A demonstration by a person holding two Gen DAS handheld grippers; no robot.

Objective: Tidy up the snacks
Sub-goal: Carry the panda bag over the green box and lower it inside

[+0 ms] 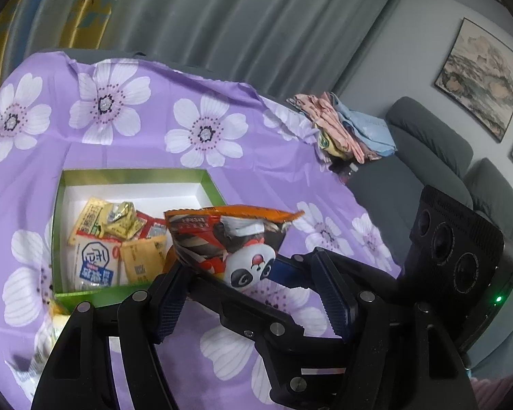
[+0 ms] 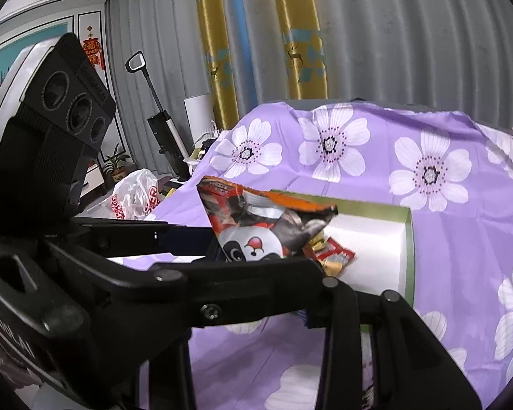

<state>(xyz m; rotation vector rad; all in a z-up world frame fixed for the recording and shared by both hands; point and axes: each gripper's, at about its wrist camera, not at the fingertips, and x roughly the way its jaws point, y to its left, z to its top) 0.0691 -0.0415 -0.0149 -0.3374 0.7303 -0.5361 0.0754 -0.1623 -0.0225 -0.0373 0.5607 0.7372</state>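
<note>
An orange and black snack bag with a panda face (image 1: pixel 229 239) (image 2: pixel 256 229) hangs above the near right corner of a green box (image 1: pixel 133 172) (image 2: pixel 407 256). My right gripper (image 1: pixel 256 280) (image 2: pixel 266 253) comes in from the right and is shut on the bag's lower part, one blue pad behind it and one finger in front. My left gripper (image 1: pixel 246 261) stands open. Its fingers straddle the bag and the right gripper's fingers, and both its pad faces show bare. Several small yellow, white and red snack packets (image 1: pixel 95 263) lie inside the box.
A purple cloth with white flowers (image 1: pixel 201 133) covers the surface under the box. A packet (image 1: pixel 41 352) lies outside the box at the near left. Folded clothes (image 1: pixel 345 130) and a grey sofa (image 1: pixel 424 157) are on the right. A plastic bag (image 2: pixel 133 198) and an upright vacuum (image 2: pixel 164 136) stand beyond the left edge.
</note>
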